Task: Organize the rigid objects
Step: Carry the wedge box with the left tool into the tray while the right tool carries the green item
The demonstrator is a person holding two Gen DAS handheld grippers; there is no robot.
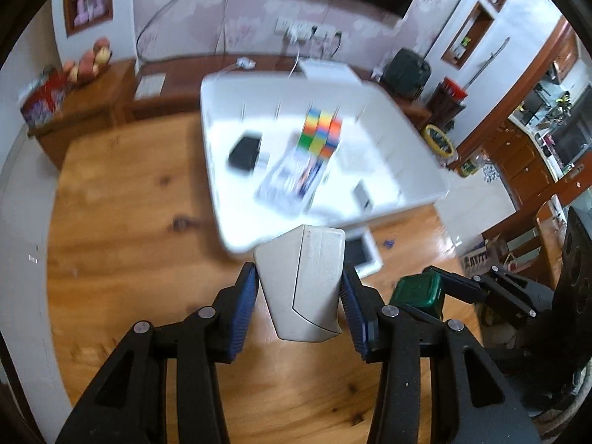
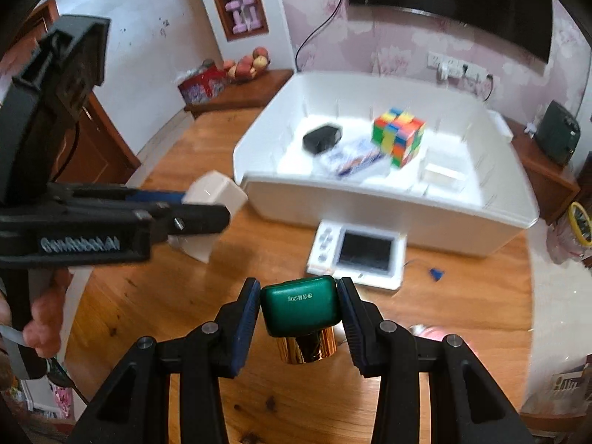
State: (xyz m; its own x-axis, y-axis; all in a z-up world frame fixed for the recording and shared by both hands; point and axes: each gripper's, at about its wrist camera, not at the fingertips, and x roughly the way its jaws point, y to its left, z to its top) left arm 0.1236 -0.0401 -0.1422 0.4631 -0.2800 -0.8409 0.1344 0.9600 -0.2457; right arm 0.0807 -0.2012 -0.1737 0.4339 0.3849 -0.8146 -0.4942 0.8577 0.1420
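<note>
left gripper [image 1: 299,292]: you had its blue pads clamped on both sides of a grey-white box [image 1: 301,283], held clear of the table.
right gripper [image 2: 300,309]: you had it closed on a green container [image 2: 300,309] with a gold cap [image 2: 305,347] at its near end, also off the table; printed text showed on the green side.
grey-white box: rounded corners, a seam line across its face; in the right wrist view it sat at the left gripper's tip, left of the bin.
white bin [image 2: 388,207]: stood on the wooden table [image 2: 148,296], on the far side from both grippers.
bin contents: colour cube [image 2: 399,136] near the middle, black item [image 2: 322,137] to its left, a clear packet [image 2: 355,161] in front of the cube, a small clear box [image 2: 442,175] to the right.
white device with dark screen [image 2: 364,255]: lay flat on the table just beside the bin's near wall.
blue bit [image 2: 436,273]: on the table right of that device, too small to identify.
hand [image 2: 42,322]: you gripped the left gripper's handle at the left edge.
</note>
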